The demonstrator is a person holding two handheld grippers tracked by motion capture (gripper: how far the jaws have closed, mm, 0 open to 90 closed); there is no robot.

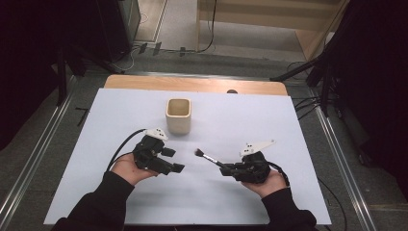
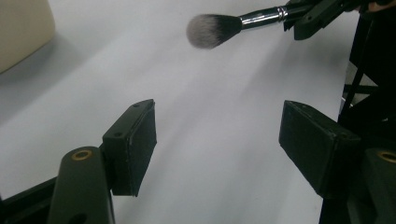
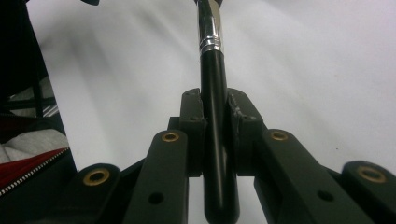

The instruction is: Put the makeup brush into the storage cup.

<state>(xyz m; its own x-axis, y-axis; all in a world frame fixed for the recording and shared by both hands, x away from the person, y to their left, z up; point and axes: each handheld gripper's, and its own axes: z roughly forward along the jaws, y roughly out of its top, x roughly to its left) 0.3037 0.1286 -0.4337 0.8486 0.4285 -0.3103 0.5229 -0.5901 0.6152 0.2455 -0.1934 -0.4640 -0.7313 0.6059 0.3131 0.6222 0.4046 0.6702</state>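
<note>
High view showed the right gripper (image 1: 225,168) clamped tight on the black handle of a makeup brush (image 1: 208,157), bristles raised off the white table (image 1: 269,125) toward the left gripper (image 1: 173,160), whose jaws stood wide apart, empty, near a beige cup (image 1: 178,116).

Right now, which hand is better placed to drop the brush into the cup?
Right. The right tool already clamps the brush, bristles toward the cup. The left tool is open, empty.
</note>
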